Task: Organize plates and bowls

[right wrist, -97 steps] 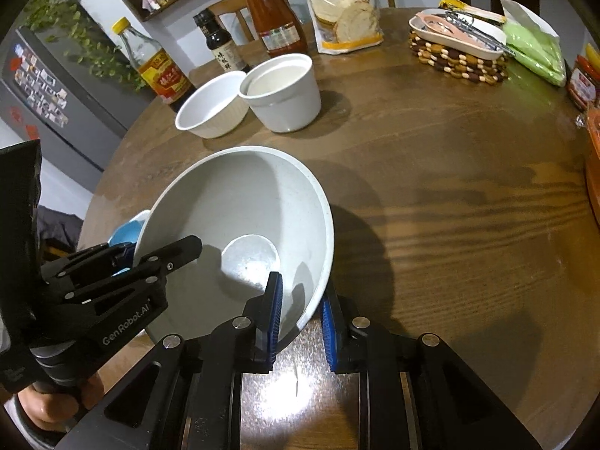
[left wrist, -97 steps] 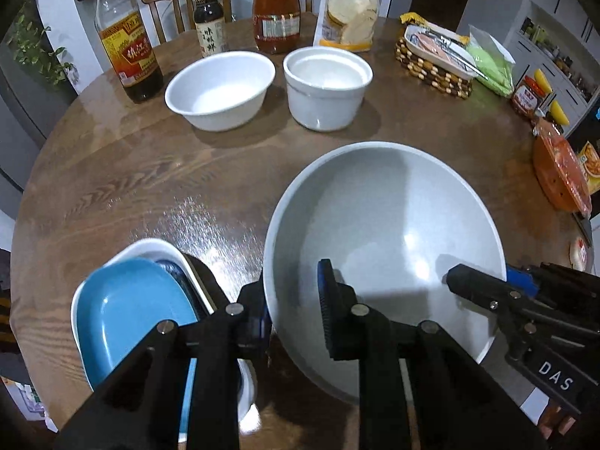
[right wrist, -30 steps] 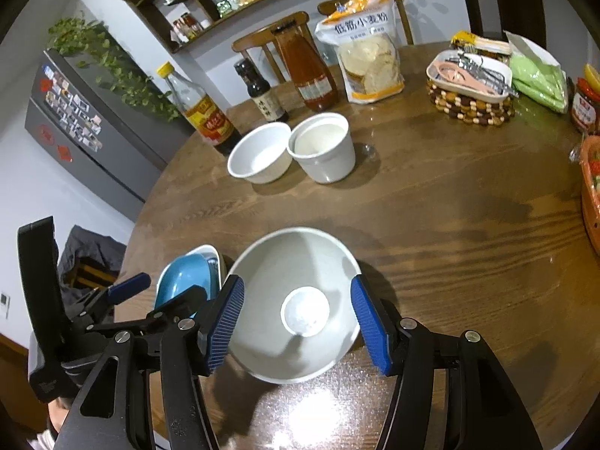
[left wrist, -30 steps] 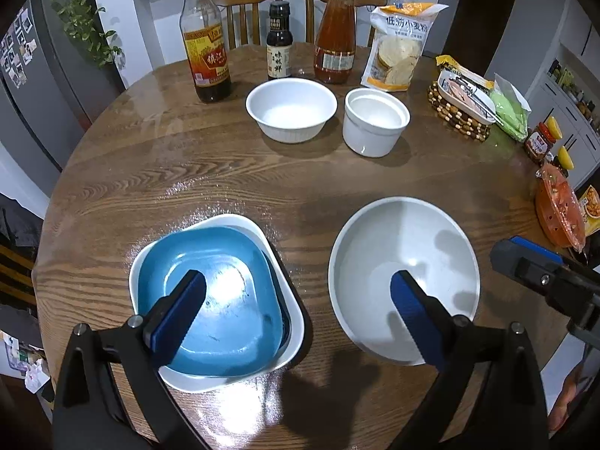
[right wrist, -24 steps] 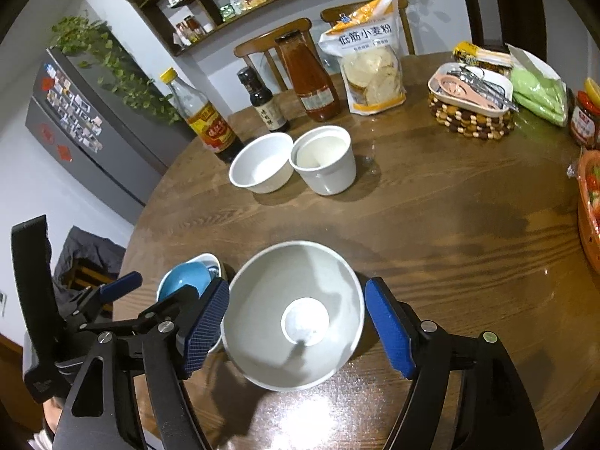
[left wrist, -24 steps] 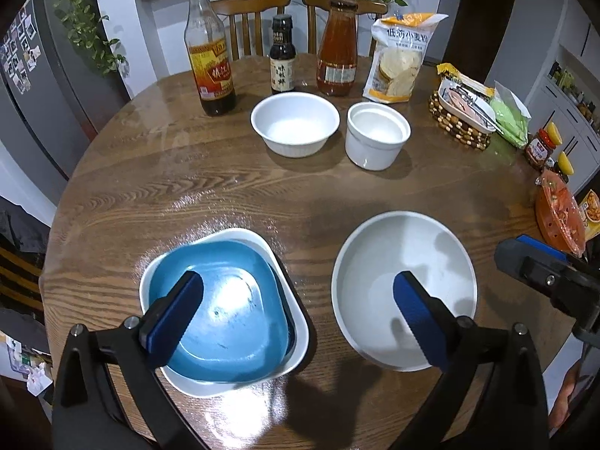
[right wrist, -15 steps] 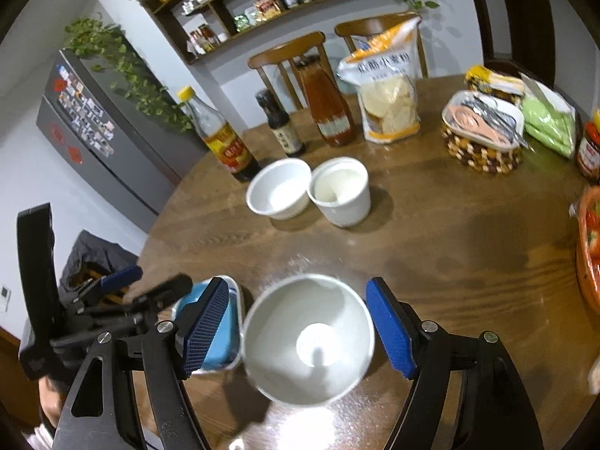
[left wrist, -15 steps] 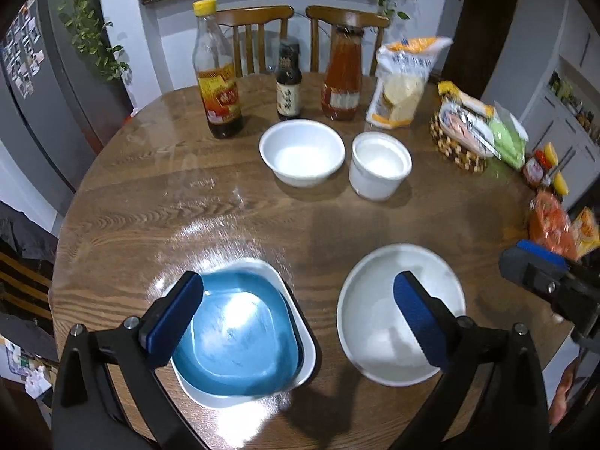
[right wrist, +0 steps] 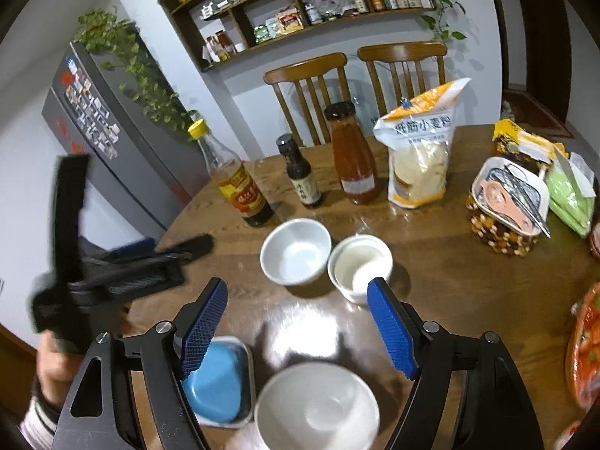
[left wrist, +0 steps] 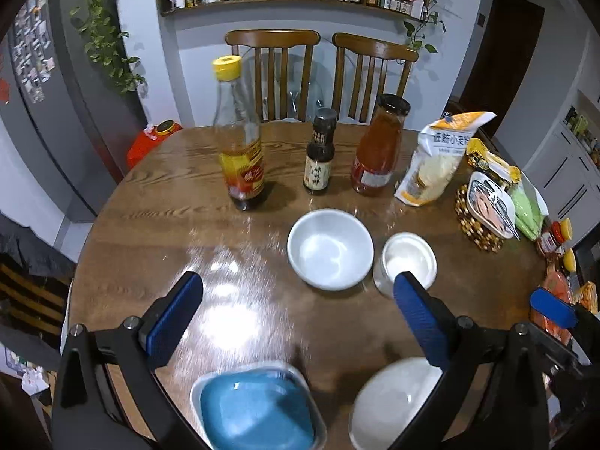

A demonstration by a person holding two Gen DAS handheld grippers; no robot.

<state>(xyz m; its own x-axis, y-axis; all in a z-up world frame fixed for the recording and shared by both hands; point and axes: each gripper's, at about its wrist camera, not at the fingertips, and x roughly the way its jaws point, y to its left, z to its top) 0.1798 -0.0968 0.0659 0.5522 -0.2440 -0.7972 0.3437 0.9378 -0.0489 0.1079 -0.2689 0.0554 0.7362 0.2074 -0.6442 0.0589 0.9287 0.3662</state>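
A large white bowl (left wrist: pixel 397 405) (right wrist: pixel 317 407) stands on the round wooden table (left wrist: pixel 157 225) near its front edge. Left of it a blue square plate (left wrist: pixel 255 408) (right wrist: pixel 213 393) lies in a white square plate (left wrist: pixel 317 418). Further back a small white bowl (left wrist: pixel 330 249) (right wrist: pixel 296 251) and a white ramekin (left wrist: pixel 408 258) (right wrist: pixel 360 262) stand side by side. My left gripper (left wrist: pixel 297 285) hangs open above the table, nothing between its blue pads. My right gripper (right wrist: pixel 297 292) is open too and holds nothing. Each gripper shows in the other's view, the right (left wrist: pixel 551 311) and the left (right wrist: pixel 150 255).
Three bottles (left wrist: pixel 242 165) (left wrist: pixel 318 153) (left wrist: pixel 378 150) and a flour bag (left wrist: pixel 435 165) line the back of the table. A beaded basket (left wrist: pixel 483 210), green bags (right wrist: pixel 570 195) and an orange container (right wrist: pixel 588 348) crowd the right side. Two chairs (left wrist: pixel 273 71) stand behind.
Both grippers, earlier shut on the large bowl's rim, have let it go beside the plates and opened wide. Over the last second both rose and moved on, the bowl sliding to the frames' bottom.
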